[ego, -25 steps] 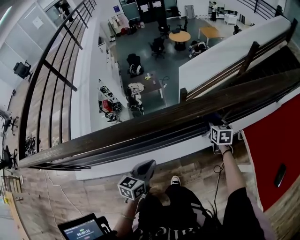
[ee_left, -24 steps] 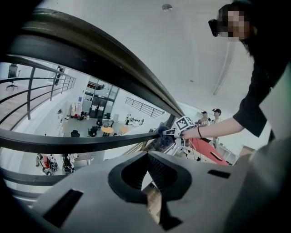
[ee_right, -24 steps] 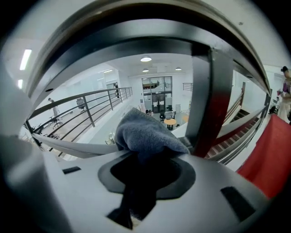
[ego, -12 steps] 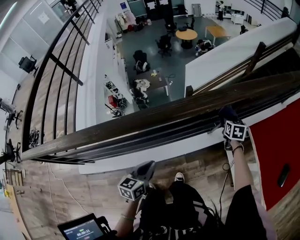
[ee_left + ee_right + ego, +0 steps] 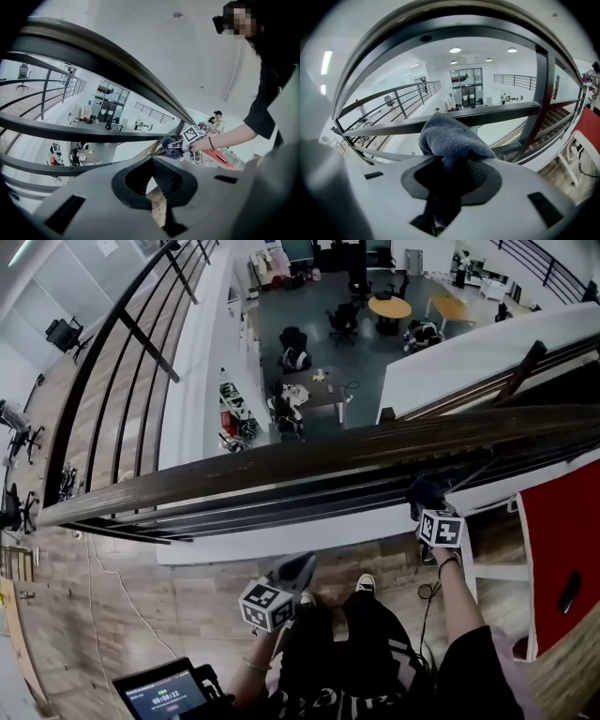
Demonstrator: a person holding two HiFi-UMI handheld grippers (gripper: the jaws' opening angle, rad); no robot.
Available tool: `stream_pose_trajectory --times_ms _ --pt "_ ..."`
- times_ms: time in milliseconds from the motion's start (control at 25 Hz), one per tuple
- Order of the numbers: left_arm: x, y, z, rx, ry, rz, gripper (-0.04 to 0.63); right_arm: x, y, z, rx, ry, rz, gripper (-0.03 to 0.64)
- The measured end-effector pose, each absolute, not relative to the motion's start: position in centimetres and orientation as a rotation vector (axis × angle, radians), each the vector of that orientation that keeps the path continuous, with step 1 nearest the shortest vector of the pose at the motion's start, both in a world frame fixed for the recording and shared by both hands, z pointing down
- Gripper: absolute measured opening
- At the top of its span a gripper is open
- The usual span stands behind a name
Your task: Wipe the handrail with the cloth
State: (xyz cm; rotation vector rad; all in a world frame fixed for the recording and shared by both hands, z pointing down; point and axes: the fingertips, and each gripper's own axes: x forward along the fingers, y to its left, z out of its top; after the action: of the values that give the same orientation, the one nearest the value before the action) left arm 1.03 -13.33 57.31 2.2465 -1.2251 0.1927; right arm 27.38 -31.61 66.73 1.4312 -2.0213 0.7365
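The dark wooden handrail (image 5: 281, 465) crosses the head view from lower left to upper right, with thinner metal bars under it. My right gripper (image 5: 427, 501) is shut on a grey-blue cloth (image 5: 424, 489), which sits against the rail's near underside by the bars. In the right gripper view the cloth (image 5: 450, 136) bulges out of the shut right gripper (image 5: 450, 159), and the handrail (image 5: 389, 35) arcs overhead. My left gripper (image 5: 298, 566) hangs below the rail, apart from it. In the left gripper view the left gripper (image 5: 152, 159) is shut with nothing in it, under the handrail (image 5: 108, 70).
Beyond the rail is a drop to a lower floor with desks and chairs (image 5: 319, 381). A red panel (image 5: 562, 549) and a white shelf (image 5: 497, 554) stand at the right. A tablet with a timer (image 5: 164, 695) is at the bottom left. A cable (image 5: 122, 601) lies on the wooden floor.
My right gripper, with the cloth in it, slid right along the rail, then came back left and a little lower. The left gripper has barely moved.
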Motion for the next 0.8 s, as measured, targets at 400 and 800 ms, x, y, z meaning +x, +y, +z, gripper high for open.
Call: stream_pose_trajectory --times_ms 400,800 --pt "-10.3 -7.6 59.7 2.255 -1.211 0.178 0.002 4.3 -25.6 70.7 1.204 -2.109 0.728 0.103" --pt "-20.9 -3.8 63.0 2.155 -1.3 0.18 0.002 -14.6 -22.1 74.8 0.955 -2.159 0.685 0.103"
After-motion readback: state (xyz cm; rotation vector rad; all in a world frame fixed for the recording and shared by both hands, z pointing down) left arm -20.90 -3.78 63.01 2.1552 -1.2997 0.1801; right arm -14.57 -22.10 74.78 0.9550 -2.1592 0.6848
